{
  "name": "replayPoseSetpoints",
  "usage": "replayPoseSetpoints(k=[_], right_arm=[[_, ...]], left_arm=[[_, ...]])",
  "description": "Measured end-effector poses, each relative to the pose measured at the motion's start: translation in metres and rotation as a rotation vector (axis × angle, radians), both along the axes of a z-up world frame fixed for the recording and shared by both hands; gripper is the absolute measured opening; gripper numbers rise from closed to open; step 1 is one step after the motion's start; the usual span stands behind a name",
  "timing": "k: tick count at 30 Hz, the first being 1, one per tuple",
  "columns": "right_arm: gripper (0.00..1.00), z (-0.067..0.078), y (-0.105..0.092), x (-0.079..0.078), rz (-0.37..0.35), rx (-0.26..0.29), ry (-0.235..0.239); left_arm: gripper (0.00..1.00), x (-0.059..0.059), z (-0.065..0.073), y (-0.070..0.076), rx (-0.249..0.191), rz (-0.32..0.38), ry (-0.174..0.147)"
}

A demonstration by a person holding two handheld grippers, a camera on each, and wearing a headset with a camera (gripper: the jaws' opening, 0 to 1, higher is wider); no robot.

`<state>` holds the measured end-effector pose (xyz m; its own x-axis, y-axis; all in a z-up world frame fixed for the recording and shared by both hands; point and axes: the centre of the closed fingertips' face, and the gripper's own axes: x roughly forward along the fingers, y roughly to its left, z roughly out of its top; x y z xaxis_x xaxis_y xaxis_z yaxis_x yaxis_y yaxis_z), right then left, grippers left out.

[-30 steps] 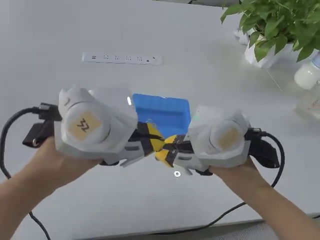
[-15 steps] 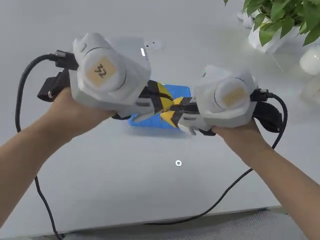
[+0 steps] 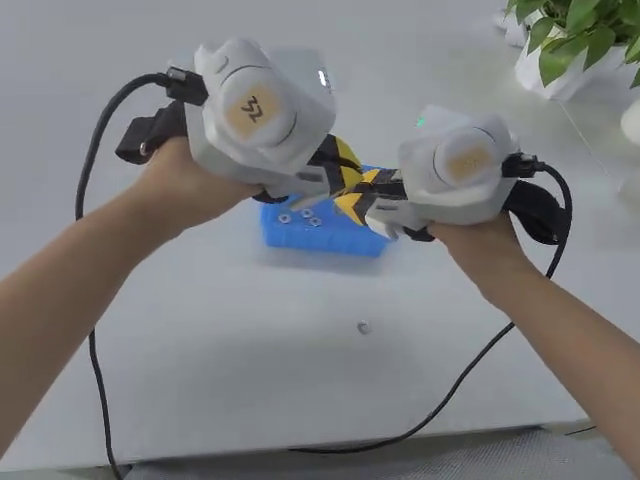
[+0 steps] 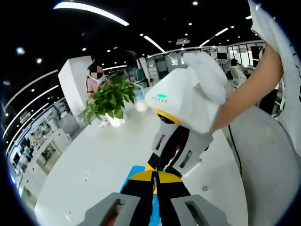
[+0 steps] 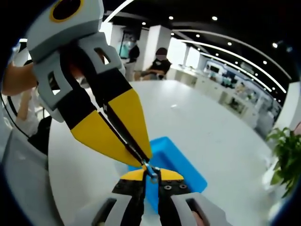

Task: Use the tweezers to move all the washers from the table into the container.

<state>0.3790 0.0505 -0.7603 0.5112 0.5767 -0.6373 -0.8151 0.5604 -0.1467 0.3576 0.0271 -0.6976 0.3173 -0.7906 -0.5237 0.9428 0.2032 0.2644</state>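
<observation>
My left gripper is shut on thin dark tweezers, which run out between its yellow jaws. Their tips meet my right gripper, whose jaws are closed around them just above the blue container. A small silvery bit sits at the tweezers' tips; I cannot tell whether it is a washer. Several washers lie inside the container. One washer lies on the white table, nearer me than the container. In the left gripper view my left gripper points at the right gripper's white body.
A potted plant stands at the far right of the table. Black cables trail from both grippers, one down the left side and one across the table's front right. The table's front edge runs along the bottom.
Both grippers have lifted off the table and moved away from me, over the blue container. The loose washer on the table stays put. The head camera has tilted too.
</observation>
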Motion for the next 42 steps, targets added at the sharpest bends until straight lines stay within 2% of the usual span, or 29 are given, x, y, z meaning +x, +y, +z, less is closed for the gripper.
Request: replayPoseSetpoints(k=[8, 11, 16, 24, 30, 33, 35, 38, 42], right_arm=[[0.05, -0.029, 0.001, 0.006, -0.037, -0.005, 0.067], [0.05, -0.040, -0.001, 0.008, -0.029, -0.031, 0.090], [0.05, -0.047, 0.001, 0.011, -0.029, -0.023, 0.137], [0.05, -0.058, 0.001, 0.015, -0.039, -0.059, 0.155], [0.05, -0.053, 0.002, 0.013, -0.048, -0.052, 0.149], [0.05, -0.044, 0.000, 0.011, -0.064, -0.030, 0.130], [0.05, -0.037, -0.001, 0.010, -0.079, -0.012, 0.117], [0.05, -0.018, -0.003, 0.005, -0.115, 0.034, 0.074], [0.05, 0.002, -0.007, -0.008, -0.140, 0.063, 0.023]], left_arm=[[0.00, 0.010, -0.028, -0.002, 0.034, 0.003, 0.032], [0.00, 0.014, -0.037, -0.002, 0.025, 0.012, 0.063], [0.00, 0.018, -0.044, -0.003, 0.017, 0.026, 0.083], [0.00, 0.022, -0.051, -0.001, 0.025, 0.040, 0.097], [0.00, 0.020, -0.046, -0.001, 0.019, 0.046, 0.092], [0.00, 0.017, -0.039, -0.001, 0.018, 0.047, 0.070], [0.00, 0.012, -0.031, -0.001, 0.016, 0.049, 0.049], [0.00, 0.004, -0.013, -0.001, 0.011, 0.051, -0.008], [0.00, -0.009, 0.004, -0.002, -0.018, 0.058, -0.038]])
